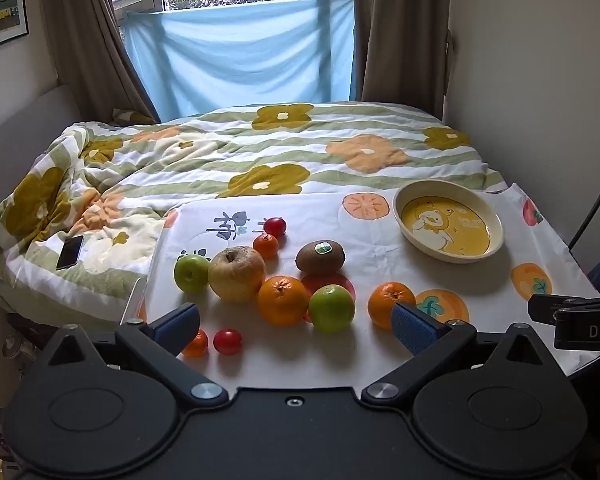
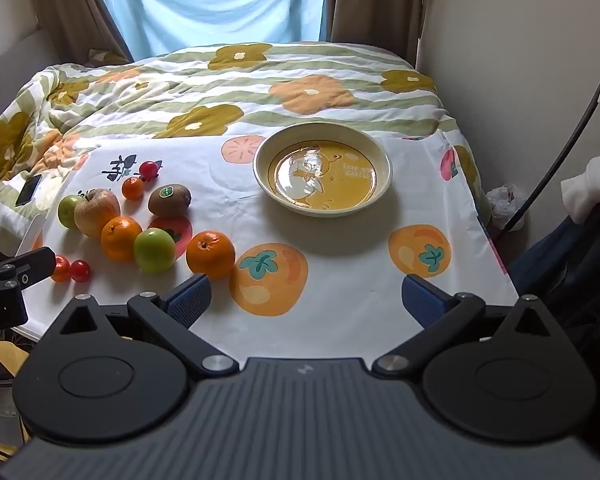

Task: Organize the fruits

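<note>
My left hand-held gripper (image 1: 296, 326) wide, empty; right hand-held gripper (image 2: 306, 298) same; fruit left of yellow bowl (image 2: 380, 152); bowl seemingly bare

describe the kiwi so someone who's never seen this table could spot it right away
Start at the yellow bowl on the fruit-print tablecloth, then look left to the cluster of fruit. The kiwi lies at the bowl-side edge of that cluster, just behind a green apple. It is the only brown, fuzzy, oval fruit, with a small green sticker on top.
</note>
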The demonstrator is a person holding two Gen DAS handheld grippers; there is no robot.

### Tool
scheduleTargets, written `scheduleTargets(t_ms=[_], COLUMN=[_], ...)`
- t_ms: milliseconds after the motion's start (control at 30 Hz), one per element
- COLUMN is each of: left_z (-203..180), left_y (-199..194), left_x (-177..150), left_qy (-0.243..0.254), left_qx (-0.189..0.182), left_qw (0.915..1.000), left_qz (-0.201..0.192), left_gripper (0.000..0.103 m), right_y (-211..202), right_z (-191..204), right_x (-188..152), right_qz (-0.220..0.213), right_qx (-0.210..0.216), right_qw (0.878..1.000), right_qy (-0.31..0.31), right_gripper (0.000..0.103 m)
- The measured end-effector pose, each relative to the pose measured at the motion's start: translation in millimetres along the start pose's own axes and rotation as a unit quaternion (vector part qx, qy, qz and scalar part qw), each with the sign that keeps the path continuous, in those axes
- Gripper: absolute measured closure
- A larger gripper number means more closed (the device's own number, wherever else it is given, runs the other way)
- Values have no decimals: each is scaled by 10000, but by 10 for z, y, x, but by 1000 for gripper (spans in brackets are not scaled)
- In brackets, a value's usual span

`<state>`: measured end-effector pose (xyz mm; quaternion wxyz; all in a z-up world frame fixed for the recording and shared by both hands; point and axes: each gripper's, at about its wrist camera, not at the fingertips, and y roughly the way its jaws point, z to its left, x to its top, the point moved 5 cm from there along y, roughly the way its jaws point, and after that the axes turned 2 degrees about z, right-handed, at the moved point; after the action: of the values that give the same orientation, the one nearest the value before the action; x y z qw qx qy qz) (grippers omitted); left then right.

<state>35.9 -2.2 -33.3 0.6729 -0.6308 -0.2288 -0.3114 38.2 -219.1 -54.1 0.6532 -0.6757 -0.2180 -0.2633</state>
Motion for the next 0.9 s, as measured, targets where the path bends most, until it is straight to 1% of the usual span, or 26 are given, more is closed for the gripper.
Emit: scheduleTargets(t_ms=[67, 100, 267, 500, 567, 900], left_z=[-32, 9, 34, 43, 47, 76], left_y=[-20, -20, -27, -20, -28, -53], left_x=[8, 6, 16, 7, 1, 4], left_qy=[23, -125, -105, -111, -94, -87], left_qx=[40, -104, -21, -28, -23, -43], left_qw=[10000, 9999, 9999, 9999, 9999, 9999], left_qz=[-39, -24, -14, -50, -60, -90], left_gripper=[0, 0, 0, 0, 0, 0], right_y=[5, 5, -19, -45, -35, -80], right_z=[0, 2, 23, 97, 37, 49], right_x=[-2, -3, 0, 22, -9, -16], right_qz=[-1, 1, -27, -16, -24, -50], right_qx=[22, 22, 5, 34, 55, 56], right_qw=[10000, 10000, 10000, 10000, 10000, 10000], right_qy=[12, 4, -55, -51, -34, -40], right_gripper=[0, 0, 0, 0, 0, 0])
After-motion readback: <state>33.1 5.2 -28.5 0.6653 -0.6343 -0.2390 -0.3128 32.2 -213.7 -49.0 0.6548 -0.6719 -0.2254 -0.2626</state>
